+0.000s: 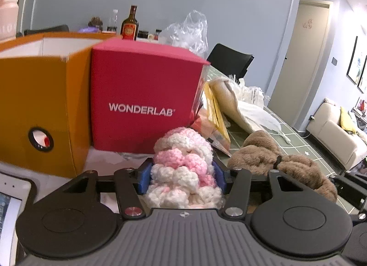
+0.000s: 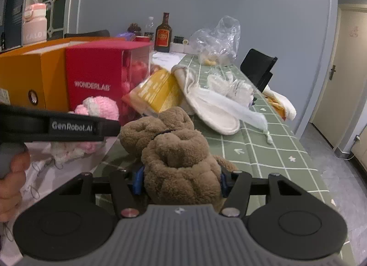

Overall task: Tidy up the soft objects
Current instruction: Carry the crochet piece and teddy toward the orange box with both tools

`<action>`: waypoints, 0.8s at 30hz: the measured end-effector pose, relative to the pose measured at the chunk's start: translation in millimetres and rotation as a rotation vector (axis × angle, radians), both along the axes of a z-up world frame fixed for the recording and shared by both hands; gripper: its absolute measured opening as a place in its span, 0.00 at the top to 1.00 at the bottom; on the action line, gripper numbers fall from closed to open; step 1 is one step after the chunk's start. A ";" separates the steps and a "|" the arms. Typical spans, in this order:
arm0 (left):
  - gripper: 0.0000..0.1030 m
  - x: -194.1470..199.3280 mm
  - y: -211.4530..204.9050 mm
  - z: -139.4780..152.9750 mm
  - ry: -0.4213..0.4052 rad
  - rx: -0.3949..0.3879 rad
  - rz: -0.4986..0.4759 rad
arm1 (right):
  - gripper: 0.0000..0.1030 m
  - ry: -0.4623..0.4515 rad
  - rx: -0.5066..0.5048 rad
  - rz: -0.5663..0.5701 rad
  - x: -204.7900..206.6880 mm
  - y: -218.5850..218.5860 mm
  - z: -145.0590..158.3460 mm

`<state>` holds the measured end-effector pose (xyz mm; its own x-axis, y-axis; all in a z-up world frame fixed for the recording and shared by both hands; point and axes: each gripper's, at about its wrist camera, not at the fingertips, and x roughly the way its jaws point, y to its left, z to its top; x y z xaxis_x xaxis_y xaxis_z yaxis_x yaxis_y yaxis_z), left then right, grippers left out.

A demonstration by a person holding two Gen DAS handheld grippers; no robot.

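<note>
Tabletop: brown plush (image 2: 181, 162) between right tongs (image 2: 181, 181)

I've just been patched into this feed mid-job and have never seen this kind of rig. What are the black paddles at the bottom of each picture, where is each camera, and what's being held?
There is no robot arm here: a person carries a handheld two-finger gripper in each hand, and each gripper has a wide-angle camera looking forward along its fingers. The black shapes at the bottom are the gripper's own body.

The left wrist view shows the left gripper with its blue pads pressed on a pink and white knitted bundle. The right wrist view shows the right gripper closed on a brown fluffy bundle; the left gripper's side and the person's hand appear at that picture's left edge.

Ahead on the green checked tablecloth are a red Wonderlab box, an orange box, a white slipper and a clear plastic bag.
</note>
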<state>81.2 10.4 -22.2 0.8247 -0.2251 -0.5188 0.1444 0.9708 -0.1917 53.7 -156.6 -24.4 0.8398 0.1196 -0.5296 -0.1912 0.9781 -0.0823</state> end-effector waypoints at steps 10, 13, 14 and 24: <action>0.42 -45.9 13.5 41.1 -0.102 -0.086 -0.006 | 0.44 -0.088 0.116 -0.041 -16.8 -18.0 31.9; 0.42 -70.9 23.2 64.9 -0.173 -0.100 -0.008 | 0.44 -0.138 0.167 -0.033 -24.1 -16.9 46.6; 0.42 -78.7 26.5 73.1 -0.199 -0.104 -0.010 | 0.44 -0.154 0.186 -0.024 -26.4 -15.7 52.2; 0.41 -139.6 80.9 151.0 -0.451 -0.060 -0.022 | 0.44 -0.308 0.354 0.108 -21.9 25.1 107.5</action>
<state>-58.4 91.3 128.8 0.9600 -0.2636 -0.0947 0.2466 0.9557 -0.1610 31.8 -131.5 83.1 0.9240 0.3428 -0.1691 -0.3123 0.9321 0.1834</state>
